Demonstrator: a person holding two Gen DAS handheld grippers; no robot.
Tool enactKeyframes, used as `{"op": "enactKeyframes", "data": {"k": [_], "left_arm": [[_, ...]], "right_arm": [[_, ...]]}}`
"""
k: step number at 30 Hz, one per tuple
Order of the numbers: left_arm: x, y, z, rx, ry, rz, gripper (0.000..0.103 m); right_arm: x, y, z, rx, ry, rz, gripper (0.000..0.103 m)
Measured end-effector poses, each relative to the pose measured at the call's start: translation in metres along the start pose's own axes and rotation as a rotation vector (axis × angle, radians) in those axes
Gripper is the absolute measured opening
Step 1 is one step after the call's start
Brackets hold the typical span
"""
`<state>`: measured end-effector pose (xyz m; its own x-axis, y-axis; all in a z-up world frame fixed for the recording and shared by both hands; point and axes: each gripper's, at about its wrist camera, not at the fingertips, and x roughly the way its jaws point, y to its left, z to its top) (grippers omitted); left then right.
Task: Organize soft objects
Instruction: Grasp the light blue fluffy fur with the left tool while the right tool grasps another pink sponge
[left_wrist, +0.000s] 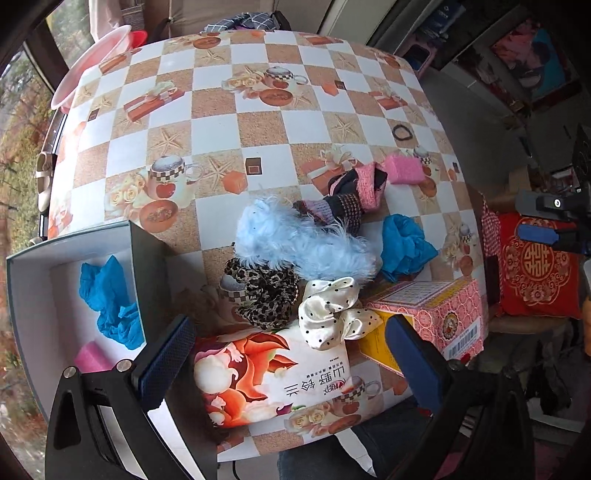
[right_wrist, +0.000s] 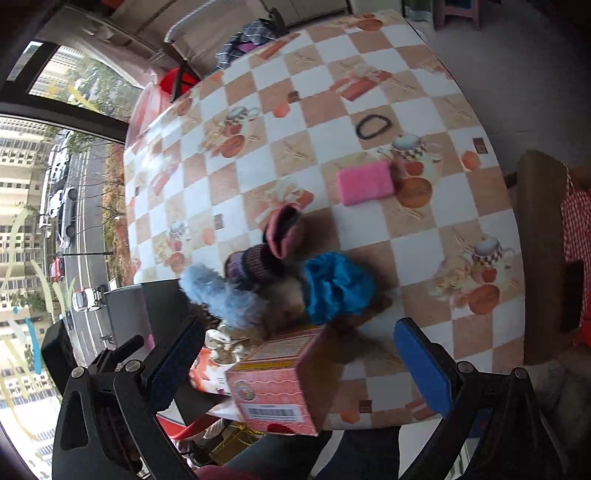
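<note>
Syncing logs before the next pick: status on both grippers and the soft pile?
Left gripper open, empty. Right gripper open, empty. Blue cloth, pink sponge in grey box; pile unsorted. Pink carton crowds the pile.

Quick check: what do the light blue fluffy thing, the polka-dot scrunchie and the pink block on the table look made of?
Light blue fluffy thing: long-pile faux fur or plush by the look, matte, loose strands sticking out at the edges.
Polka-dot scrunchie: cream satin-like fabric, glossy highlights on the gathered folds, black dots.
Pink block: probably foam or sponge, matte, grainy surface, soft rounded corners; cannot confirm from the look alone.
</note>
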<state>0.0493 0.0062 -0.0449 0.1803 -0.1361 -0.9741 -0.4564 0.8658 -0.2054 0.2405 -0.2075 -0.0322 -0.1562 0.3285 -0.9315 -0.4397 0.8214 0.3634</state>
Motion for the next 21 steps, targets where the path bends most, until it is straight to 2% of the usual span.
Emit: {"op": "enactKeyframes", "data": {"k": [6,9,12,13,15,16,19,21], "left_arm": [[0.053,-0.014,0.027,0.012,0.148,0.047,0.103],[0.075,-0.021,0.040,0.043,0.213,0.068,0.103],[0.104,-0.023,0.051,0.086,0.331,0.095,0.103],[0.111,-0.022,0.054,0.105,0.346,0.121,0.103],[0.119,-0.019,0.065,0.145,0.324,0.229,0.103],[0.118,-0.014,0.073,0.151,0.284,0.300,0.103],[0.095,0.009,0.105,0.073,0.104,0.473,0.103],[0.073,0.029,0.120,-0.038,0.024,0.469,0.103]], "right_arm": [[0.042,-0.048,-0.007,0.061,0.102,-0.028,0.103],[0.063,-0.056,-0.010,0.065,0.159,-0.042,0.103],[0.077,-0.060,-0.008,0.063,0.191,-0.044,0.103],[0.081,-0.060,-0.007,0.062,0.202,-0.042,0.103],[0.088,-0.060,-0.005,0.051,0.220,-0.051,0.103],[0.091,-0.059,-0.003,0.043,0.228,-0.061,0.103],[0.098,-0.056,0.001,0.017,0.229,-0.088,0.103],[0.101,-0.054,0.006,0.007,0.221,-0.095,0.103]]}}
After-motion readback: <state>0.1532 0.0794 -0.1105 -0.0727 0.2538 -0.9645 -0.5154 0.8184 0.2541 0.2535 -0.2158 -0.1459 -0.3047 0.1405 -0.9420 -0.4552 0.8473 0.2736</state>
